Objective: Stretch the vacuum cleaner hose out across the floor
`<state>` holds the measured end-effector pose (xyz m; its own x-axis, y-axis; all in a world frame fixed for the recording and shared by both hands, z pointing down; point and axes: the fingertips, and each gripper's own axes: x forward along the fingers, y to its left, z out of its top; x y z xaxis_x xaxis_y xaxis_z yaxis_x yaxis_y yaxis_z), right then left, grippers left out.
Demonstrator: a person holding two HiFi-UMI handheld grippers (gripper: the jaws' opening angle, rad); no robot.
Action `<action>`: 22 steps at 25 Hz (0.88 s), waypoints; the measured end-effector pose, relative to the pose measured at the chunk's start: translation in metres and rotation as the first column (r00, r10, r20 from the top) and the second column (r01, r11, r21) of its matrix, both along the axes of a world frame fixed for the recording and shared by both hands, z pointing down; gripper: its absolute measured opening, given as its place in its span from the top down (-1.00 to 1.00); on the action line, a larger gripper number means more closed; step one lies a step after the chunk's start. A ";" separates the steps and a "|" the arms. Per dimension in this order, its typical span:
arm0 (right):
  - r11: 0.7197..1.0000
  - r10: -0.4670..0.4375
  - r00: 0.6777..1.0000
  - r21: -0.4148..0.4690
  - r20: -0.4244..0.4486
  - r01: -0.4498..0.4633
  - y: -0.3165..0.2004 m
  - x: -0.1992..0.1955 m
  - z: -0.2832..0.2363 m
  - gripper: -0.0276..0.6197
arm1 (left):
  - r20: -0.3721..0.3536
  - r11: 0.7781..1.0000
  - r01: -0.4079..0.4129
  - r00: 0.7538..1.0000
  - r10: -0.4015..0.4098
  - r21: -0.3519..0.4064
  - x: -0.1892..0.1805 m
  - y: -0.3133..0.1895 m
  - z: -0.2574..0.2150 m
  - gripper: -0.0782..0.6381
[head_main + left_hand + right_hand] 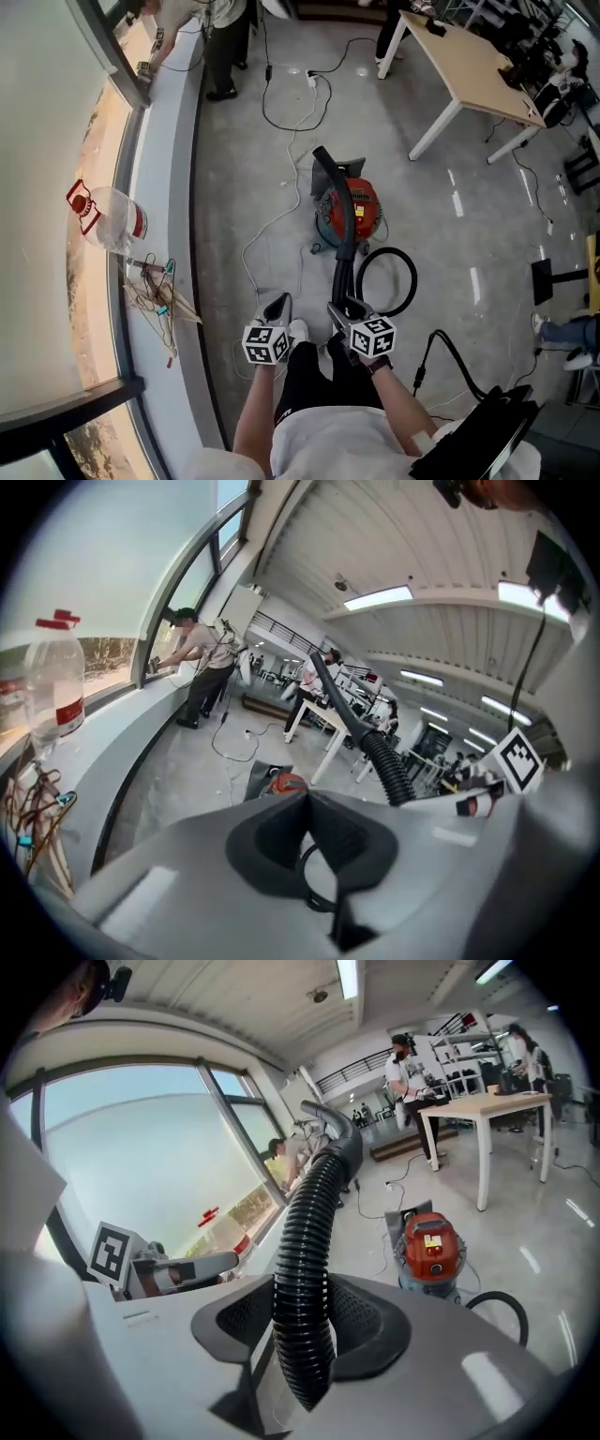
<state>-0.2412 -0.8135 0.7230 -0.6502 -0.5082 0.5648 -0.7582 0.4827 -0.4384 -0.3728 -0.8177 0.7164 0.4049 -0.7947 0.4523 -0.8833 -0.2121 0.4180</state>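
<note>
Black hose (309, 1241) clamped in right gripper (305, 1324); floor (469, 234) bare right of vacuum (361, 208).

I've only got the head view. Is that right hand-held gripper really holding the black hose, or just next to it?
Observer: Holding it. The right gripper view shows the right hand-held gripper clamped on the ribbed black hose.
Operator: And the left one?
Observer: The left gripper view shows the left hand-held gripper shut, with nothing between its jaws.
Operator: Any markings on the vacuum?
Observer: The red vacuum cleaner has a yellow label on its lid.
</note>
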 end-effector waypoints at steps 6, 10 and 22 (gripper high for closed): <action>0.989 0.108 0.989 0.089 0.104 -0.117 0.041 0.050 -0.069 0.38 | 0.018 0.991 -0.051 0.999 0.049 0.127 0.046 0.026 -0.069 0.78; 0.978 0.127 0.975 0.145 0.181 -0.154 0.072 0.080 -0.102 0.38 | 0.013 0.976 -0.025 1.000 0.023 0.218 0.084 0.055 -0.106 0.78; 0.953 0.130 0.954 0.232 0.270 -0.196 0.224 0.161 -0.162 0.38 | 0.115 0.930 0.037 0.990 -0.085 0.366 0.169 0.237 -0.207 0.78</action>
<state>-0.0801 -0.5893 0.5608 -0.6492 -0.7236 0.2344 -0.7180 0.4813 -0.5028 -0.2042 -0.5812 0.5092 0.3086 -0.9353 0.1731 -0.9399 -0.2720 0.2063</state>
